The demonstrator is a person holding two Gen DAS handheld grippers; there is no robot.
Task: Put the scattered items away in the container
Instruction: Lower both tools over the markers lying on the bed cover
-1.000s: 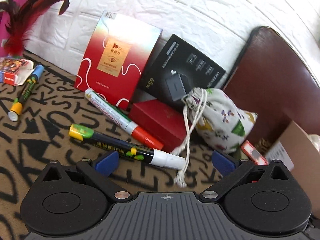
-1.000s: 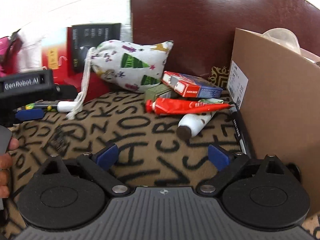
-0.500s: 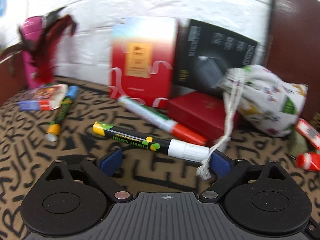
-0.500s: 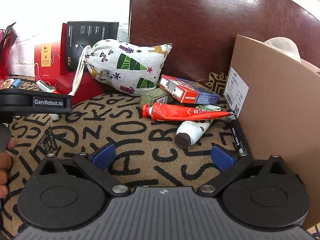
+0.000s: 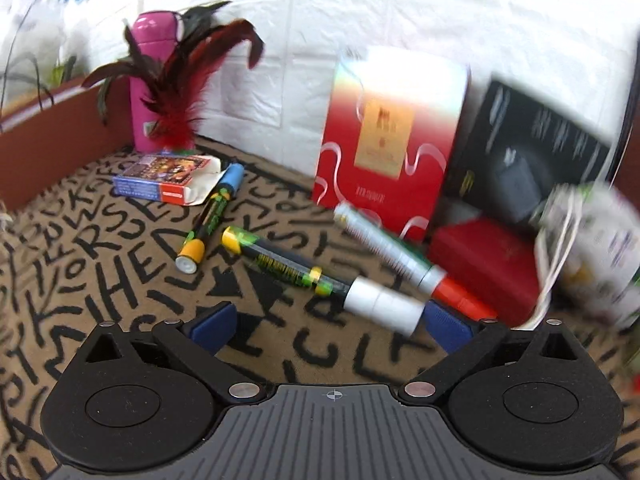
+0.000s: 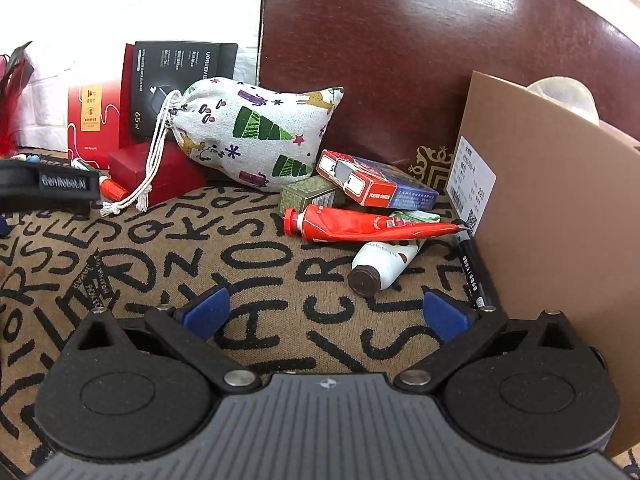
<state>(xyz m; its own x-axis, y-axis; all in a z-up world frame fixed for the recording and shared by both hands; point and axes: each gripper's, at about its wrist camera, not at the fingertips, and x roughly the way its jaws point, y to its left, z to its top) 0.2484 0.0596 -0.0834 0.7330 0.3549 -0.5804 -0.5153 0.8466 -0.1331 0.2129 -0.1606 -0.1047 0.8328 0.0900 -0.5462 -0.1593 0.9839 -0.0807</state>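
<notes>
Left gripper swung leftward since a second ago, so the white-capped marker, formerly centred ahead, now reaches the right blue pad. Jaws wide open, nothing held. Likely next: grasp of this marker for the cardboard box.

Marker flat on the lettered mat, centre frame; long axis diagonal, white cap lower right, yellow end upper left.

Right gripper: fully open, empty, over the mat.
</notes>
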